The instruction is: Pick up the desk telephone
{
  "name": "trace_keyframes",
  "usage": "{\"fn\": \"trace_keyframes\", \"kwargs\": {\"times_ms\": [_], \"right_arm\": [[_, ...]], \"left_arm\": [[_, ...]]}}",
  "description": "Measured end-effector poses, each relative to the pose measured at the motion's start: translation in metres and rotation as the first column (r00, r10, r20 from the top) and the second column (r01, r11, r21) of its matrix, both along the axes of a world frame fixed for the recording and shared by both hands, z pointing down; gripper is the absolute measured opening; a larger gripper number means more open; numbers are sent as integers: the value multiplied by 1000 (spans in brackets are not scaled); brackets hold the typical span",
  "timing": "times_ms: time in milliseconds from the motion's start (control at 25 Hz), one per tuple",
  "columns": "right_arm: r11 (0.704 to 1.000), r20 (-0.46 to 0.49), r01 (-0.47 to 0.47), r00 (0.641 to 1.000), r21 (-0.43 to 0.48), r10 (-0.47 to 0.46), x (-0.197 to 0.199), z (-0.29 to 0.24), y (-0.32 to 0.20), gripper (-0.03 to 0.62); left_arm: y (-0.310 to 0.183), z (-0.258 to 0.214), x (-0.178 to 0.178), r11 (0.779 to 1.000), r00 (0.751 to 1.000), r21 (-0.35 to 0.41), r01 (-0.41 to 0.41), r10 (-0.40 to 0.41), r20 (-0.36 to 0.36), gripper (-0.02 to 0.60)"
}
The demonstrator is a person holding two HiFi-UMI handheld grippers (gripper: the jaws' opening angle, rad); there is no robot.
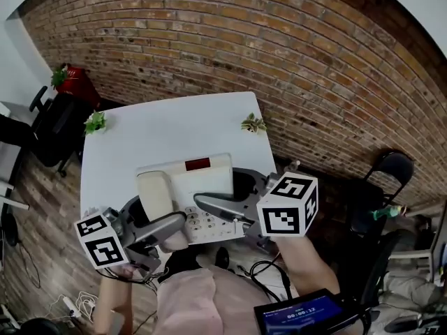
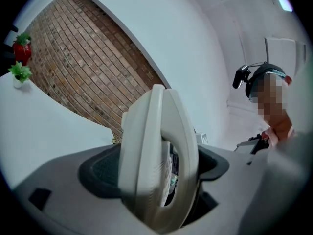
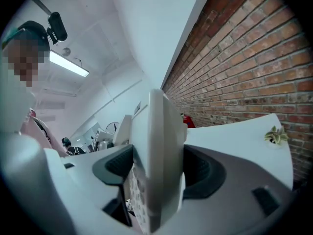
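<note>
A cream telephone point(image 1: 185, 187) is held up over the table's point(image 1: 174, 124) near edge. The left gripper's point(image 1: 167, 227) fingers point(image 2: 73, 180) grip its handset side; the right gripper's point(image 1: 218, 206) fingers point(image 3: 234, 190) grip its keypad side.

left gripper point(image 2: 156, 169): pale grey moulded shell with broad, rounded jaws; a small dark rectangular slot in one side.
pads point(image 2: 104, 173): black, finely textured, set in oval recesses in the jaws.
right gripper point(image 3: 159, 174): same pale grey shell and black recessed pads, with the same dark slot.
left marker cube point(image 1: 101, 241): white faces, each with a black square marker.
right marker cube point(image 1: 288, 204): same white faces and black markers.
cables point(image 1: 269, 269): thin and black, looping below the right gripper.
top point(image 1: 190, 300): pale pink fabric.
headband point(image 2: 266, 71): dark with a teal edge.
head camera point(image 2: 241, 76): small, black, on a short stalk.
</note>
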State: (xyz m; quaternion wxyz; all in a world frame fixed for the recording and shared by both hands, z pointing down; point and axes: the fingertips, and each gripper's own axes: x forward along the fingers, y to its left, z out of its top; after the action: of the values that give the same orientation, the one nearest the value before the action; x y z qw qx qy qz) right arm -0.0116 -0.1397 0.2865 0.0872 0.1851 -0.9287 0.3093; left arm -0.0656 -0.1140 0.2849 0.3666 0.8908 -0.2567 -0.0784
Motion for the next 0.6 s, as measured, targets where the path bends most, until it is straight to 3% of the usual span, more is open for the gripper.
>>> {"fn": "trace_keyframes", "kwargs": {"times_ms": [600], "right_arm": [[1000,30,-5,1000,27,4,16,-18,16,305]], "left_arm": [[16,-18,15,1000,1000,19,2,-2,21,443]]}}
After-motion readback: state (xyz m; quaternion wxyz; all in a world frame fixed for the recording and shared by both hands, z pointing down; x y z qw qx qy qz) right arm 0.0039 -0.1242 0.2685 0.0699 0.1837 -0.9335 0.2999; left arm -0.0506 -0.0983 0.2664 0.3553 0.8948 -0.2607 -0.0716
